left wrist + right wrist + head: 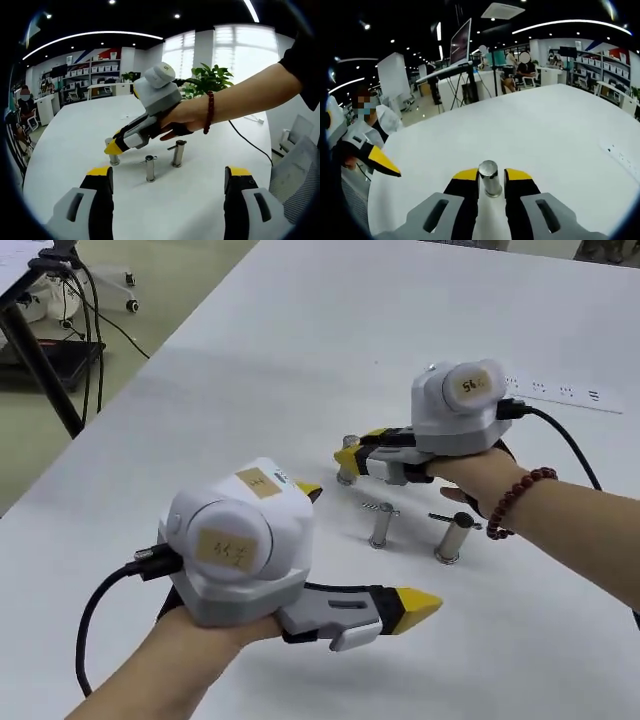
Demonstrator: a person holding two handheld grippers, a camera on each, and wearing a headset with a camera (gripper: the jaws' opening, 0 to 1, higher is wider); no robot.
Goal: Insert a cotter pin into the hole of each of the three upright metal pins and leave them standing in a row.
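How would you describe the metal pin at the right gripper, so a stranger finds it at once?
On the white table three short metal pins stand in a row. The wanted pin is an end one, between the yellow-tipped fingers of the right gripper. The middle pin and the other end pin each carry a thin cotter pin near the top; this one shows none.

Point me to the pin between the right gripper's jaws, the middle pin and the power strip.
end pin (490, 184), right gripper view, on its shaft.
middle pin (381, 527), head view, on its shaft.
power strip (565, 392), head view, on its top face.
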